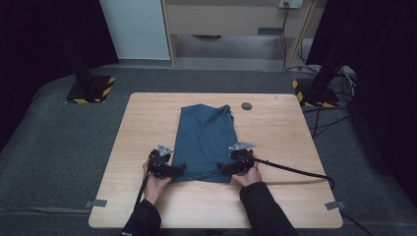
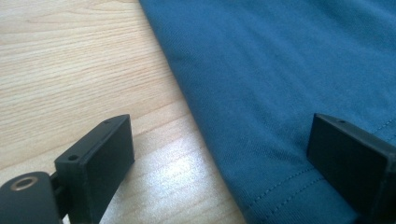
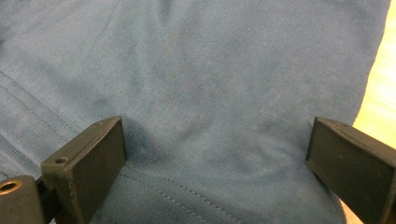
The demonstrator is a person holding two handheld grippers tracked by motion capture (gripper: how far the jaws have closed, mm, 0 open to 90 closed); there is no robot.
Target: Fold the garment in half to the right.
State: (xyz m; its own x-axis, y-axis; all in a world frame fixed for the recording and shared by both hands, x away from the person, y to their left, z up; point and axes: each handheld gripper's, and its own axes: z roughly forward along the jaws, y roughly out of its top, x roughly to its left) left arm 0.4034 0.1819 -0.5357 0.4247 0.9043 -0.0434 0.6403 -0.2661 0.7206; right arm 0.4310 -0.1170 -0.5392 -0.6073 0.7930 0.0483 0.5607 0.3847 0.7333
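A folded blue shirt (image 1: 205, 140) lies lengthwise in the middle of the wooden table (image 1: 275, 147). My left gripper (image 1: 178, 169) is at its near left corner, open, one jaw over the wood and the other over the shirt's (image 2: 280, 84) hemmed edge. My right gripper (image 1: 223, 168) is at the near right corner, open, both jaws spread over the shirt's cloth (image 3: 201, 93) close to its hem, with the table's wood (image 3: 380, 93) just beyond the right jaw. Neither gripper holds anything.
A small grey round disc (image 1: 246, 105) sits on the table beyond the shirt's far right corner. A black cable (image 1: 295, 170) trails right from the right gripper across the table. Stand bases with yellow-black tape (image 1: 91, 89) rest on the grey floor at both far sides.
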